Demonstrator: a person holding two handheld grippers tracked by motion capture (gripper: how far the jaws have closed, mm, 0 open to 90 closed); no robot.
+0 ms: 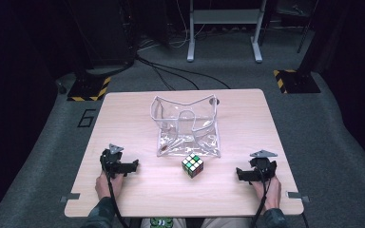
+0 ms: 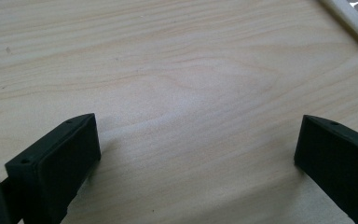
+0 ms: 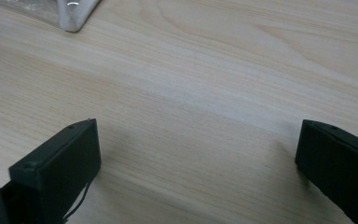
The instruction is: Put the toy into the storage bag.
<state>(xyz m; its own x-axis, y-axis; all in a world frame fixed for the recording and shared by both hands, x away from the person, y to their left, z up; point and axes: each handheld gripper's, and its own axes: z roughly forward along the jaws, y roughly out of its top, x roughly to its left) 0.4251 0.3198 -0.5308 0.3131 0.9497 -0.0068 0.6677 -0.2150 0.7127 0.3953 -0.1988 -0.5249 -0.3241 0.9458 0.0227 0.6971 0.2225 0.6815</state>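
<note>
Both grippers, left (image 1: 134, 166) and right (image 1: 239, 173), are rested on the near desk (image 1: 138, 199) with jaws released; between them the Rubik's cube (image 1: 192, 165) is placed just before the transparent pouch (image 1: 185, 124), probably for easy reaching.

A small multicoloured puzzle cube (image 1: 192, 165) sits upright near the table's middle, just in front of an open clear plastic pouch with white trim (image 1: 186, 124).
</note>
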